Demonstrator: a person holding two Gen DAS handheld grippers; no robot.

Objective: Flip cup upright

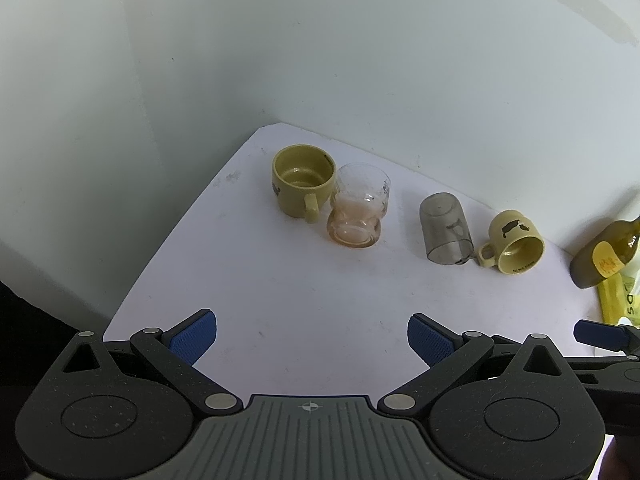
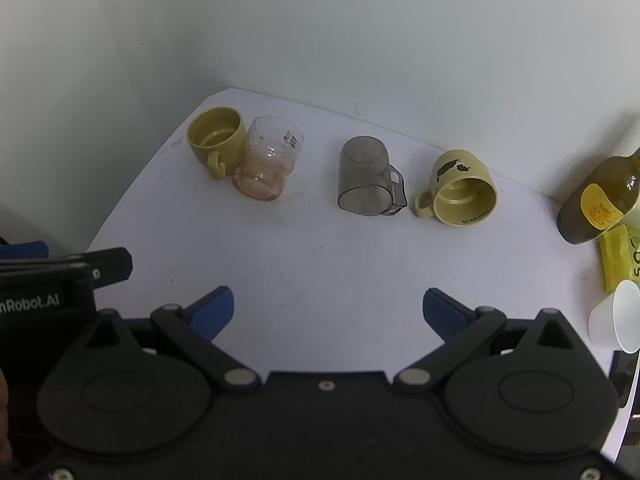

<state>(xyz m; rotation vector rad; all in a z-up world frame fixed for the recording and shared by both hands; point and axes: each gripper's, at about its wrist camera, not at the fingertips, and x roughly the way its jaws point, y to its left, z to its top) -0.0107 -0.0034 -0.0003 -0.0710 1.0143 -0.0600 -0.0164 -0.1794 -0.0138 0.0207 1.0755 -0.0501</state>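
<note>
Both grippers sit low at 6 o'clock of their own views, well short of the cups; left gripper (image 1: pixel 312 338) has its blue pads spread wide with nothing between them; right gripper (image 2: pixel 328 312) likewise spread and empty.

White table (image 2: pixel 320 256) carries a row of four vessels near the back wall; at 11 o'clock an upright yellow mug (image 2: pixel 216 140), touching a clear glass (image 2: pixel 268 164) with a pinkish base, which also seems upright; near 12 o'clock a smoky grey cup (image 2: pixel 366 176) standing mouth-down, handle toward 3 o'clock; just beside it, toward 1 o'clock, a second yellow mug (image 2: pixel 464 188) lying on its side, mouth toward the camera, handle pointing at the grey cup. Brown bottle (image 2: pixel 596 200) at 3 o'clock; white paper cup (image 2: pixel 616 316) at 4 o'clock.

Judgement: task not yet begun; two candidates need righting, which one is meant cannot be told.

Risks: the tipped mug may roll if nudged; the two handles nearly meet, so a wide approach could knock the neighbour; smooth plastic wall may slip mid-turn.
</note>
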